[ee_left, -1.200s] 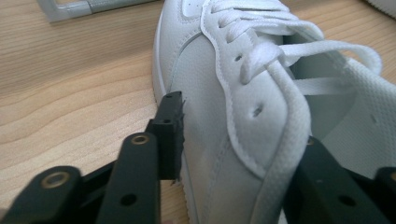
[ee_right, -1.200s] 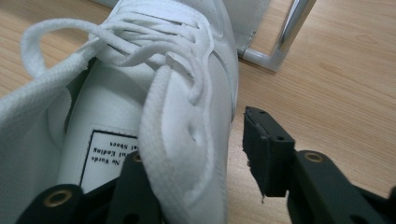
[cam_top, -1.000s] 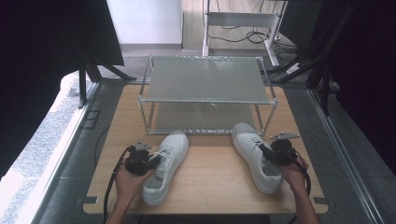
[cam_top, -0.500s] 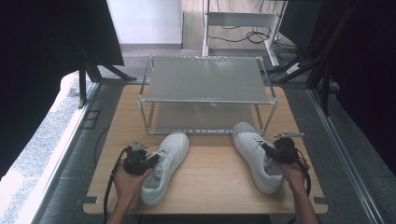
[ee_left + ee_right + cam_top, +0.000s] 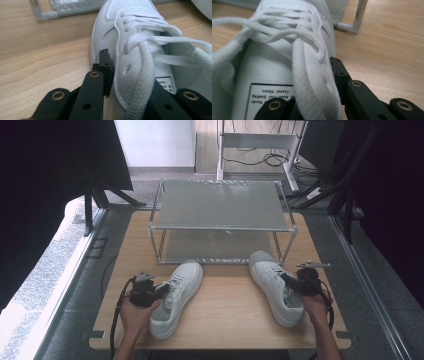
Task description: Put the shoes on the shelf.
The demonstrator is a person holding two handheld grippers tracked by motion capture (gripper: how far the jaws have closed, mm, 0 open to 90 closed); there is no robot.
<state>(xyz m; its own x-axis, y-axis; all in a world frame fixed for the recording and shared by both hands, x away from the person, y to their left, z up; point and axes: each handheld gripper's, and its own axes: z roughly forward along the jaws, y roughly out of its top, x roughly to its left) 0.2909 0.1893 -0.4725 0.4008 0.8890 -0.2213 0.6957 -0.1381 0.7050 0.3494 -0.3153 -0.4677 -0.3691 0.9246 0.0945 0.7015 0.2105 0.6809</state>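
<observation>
— Both sneakers gripped?
— Yes. My left gripper pinches the left sneaker's collar, my right gripper the right sneaker's. Both rest on the table; the rack stands bare, so lifting remains.

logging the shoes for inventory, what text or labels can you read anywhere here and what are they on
"Casual Shoes": upside down, top line of the tongue label inside the right shoe.
The lines beneath it on that label: too blurred to read.
Tongue label inside the left shoe: print too small to read.
</observation>
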